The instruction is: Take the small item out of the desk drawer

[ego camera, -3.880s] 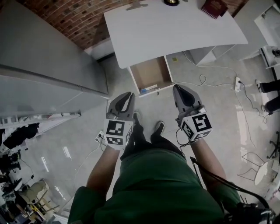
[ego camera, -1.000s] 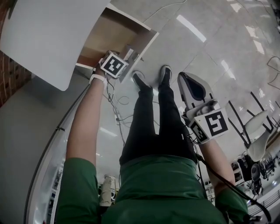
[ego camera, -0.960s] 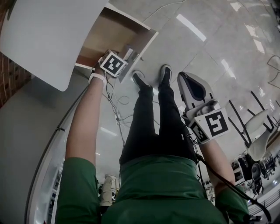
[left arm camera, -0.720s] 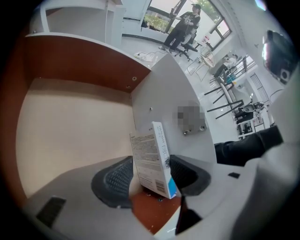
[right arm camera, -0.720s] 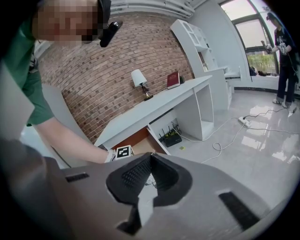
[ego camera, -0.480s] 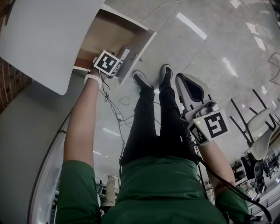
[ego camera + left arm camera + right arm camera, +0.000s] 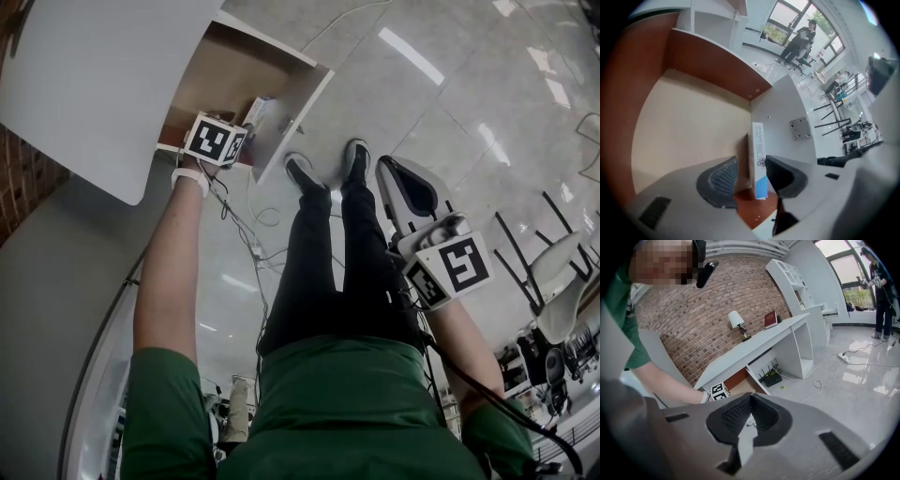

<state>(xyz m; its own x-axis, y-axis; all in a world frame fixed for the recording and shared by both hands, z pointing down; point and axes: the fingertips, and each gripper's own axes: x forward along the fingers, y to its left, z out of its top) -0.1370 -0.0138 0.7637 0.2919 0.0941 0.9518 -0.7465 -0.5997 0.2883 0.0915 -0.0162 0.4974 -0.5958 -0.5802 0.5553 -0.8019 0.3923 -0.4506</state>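
1. The left gripper (image 7: 751, 162) is reaching steeply down into the open drawer (image 7: 684, 126). Its jaws are standing apart and have just been closing, with the small white-and-blue box (image 7: 758, 154) between them.
2. The box is standing on its narrow edge, flat against the inside of the drawer's front panel (image 7: 787, 105), at the corner by the red-brown side wall.
3. Contact check: the pad on the front-panel side is touching the box. A thin gap is showing at the other pad, so I am judging the grip as not yet made.
4. The right gripper (image 7: 749, 401) is idling over the floor with its jaws together and nothing in them.
5. Doing this step well, in my judgement:
   - closing fully before lifting, until both ribbed pads are pressing the broad faces;
   - keeping the panel-side finger sliding along the front panel rather than wedging against it;
   - gripping nearer the box's middle than its blue end, so it is not pivoting.
6. Risk: lifting too soon is likely to tip the box flat onto the drawer floor.
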